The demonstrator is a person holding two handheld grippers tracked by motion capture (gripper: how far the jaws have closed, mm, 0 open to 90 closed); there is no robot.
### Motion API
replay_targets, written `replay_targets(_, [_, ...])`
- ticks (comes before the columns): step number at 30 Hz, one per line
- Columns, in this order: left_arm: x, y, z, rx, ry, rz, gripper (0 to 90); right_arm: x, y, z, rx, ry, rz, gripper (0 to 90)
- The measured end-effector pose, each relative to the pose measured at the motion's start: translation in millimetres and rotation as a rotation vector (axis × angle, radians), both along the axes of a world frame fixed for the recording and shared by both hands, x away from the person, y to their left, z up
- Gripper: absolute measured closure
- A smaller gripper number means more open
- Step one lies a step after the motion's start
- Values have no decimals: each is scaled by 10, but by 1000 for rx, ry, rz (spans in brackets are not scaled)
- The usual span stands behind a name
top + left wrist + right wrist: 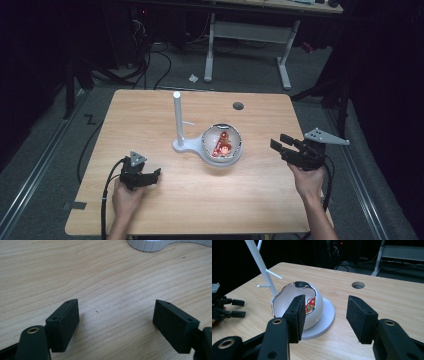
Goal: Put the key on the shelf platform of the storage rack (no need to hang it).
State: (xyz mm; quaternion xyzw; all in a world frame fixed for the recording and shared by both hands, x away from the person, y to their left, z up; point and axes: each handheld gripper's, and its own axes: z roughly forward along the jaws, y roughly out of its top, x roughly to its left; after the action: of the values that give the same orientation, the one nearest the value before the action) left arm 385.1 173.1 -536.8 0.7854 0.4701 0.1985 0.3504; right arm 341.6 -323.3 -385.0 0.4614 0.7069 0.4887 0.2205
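You are at the approach step: nothing is gripped yet, and both tools sit back from the white globe ornament (222, 143), which rests on the round pad of the white stand (178, 126) near the middle of the table (150, 105). The globe is a hollowed shell with a silver-edged opening and a small red figure inside; in the right gripper view the shell (298, 305) leans on the pad with its dark cap uppermost, just beside the stand's tilted post and pegs. Your right gripper (286, 146) hovers to the right of the globe, apart from it, jaws spread wide and pointed at it, holding nothing. Your left gripper (148, 176) lies to the globe's lower left, farther off, low over the wood, jaws likewise released and empty; its own view (116, 312) shows bare board between the pads and the ribbed rim of the stand's pad at the top edge. The next move likely falls to the right tool: close the gap, straddle the shell or its cap, and squeeze gently, since the rounded, glossy surface could slip or roll off the pad. Keep the left tool ready to steady the stand.
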Motion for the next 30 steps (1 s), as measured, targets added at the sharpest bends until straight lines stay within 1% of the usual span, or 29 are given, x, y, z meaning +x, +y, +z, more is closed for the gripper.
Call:
replay_targets(6, [0, 0, 0, 0, 0, 0, 218, -45, -5, -56, 2, 4, 1, 501])
replay_targets(10, [0, 0, 0, 0, 0, 0, 218, -103, -7, -87, 7, -8, -3, 506])
replay_targets(14, [0, 0, 0, 0, 0, 0, 218, -132, -10, -107, 1, -4, -4, 506])
replay_targets(16, [0, 0, 0, 0, 0, 0, 218, -168, -27, -126, 10, -4, -6, 507])
replay_targets(20, [0, 0, 0, 0, 0, 0, 218, -225, -34, -160, 7, -5, -8, 508])
replay_targets(27, [0, 0, 0, 0, 0, 0, 218, -292, -40, -252, -2, 4, -7, 509])
replay_targets(28, [0, 0, 0, 0, 0, 0, 218, -307, -44, -287, 5, 10, -8, 508])
replay_targets(30, [0, 0, 0, 0, 0, 0, 218, -311, -46, -310, 10, 11, -10, 509])
